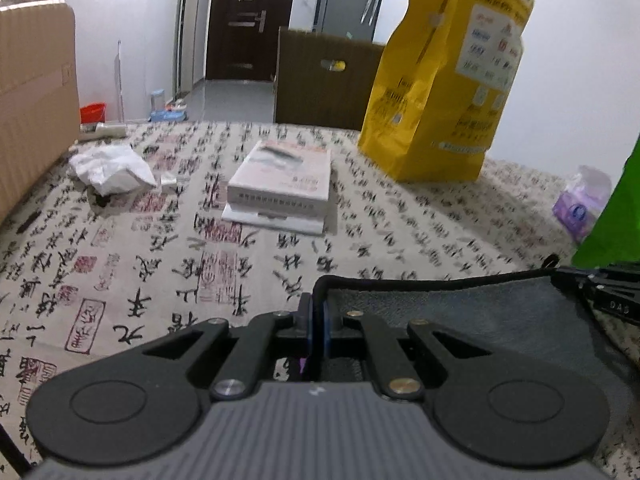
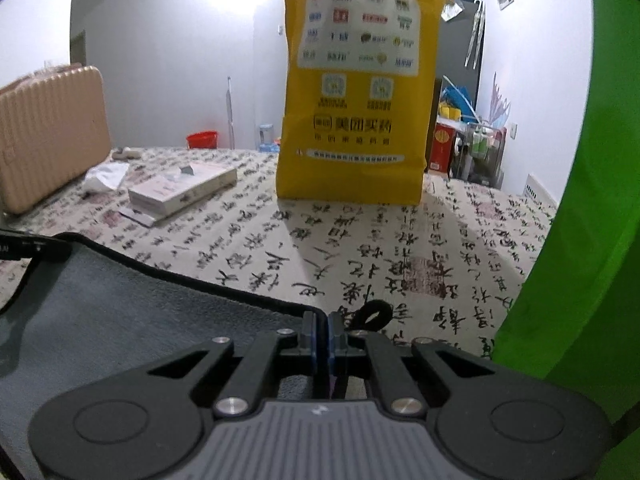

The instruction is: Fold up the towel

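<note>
On the calligraphy-print desk [image 1: 120, 280], the left hand-held gripper [image 1: 316, 320] pinches the dark grey towel [image 1: 480, 320] at its black-trimmed corner. The towel stretches across to the right hand-held gripper [image 2: 322, 332], clamped on the opposite corner beside its hanging loop [image 2: 372, 314]. A yellow bag [image 2: 356, 92] stands behind.

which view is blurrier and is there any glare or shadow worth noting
Left wrist view: blurrier, the yellow bag and tablecloth print smeared, ceiling glare above the door. Right wrist view: bag text sharper, bright glare on the wall, the bag's shadow falling right across the tablecloth; both bend at the edges.
</note>
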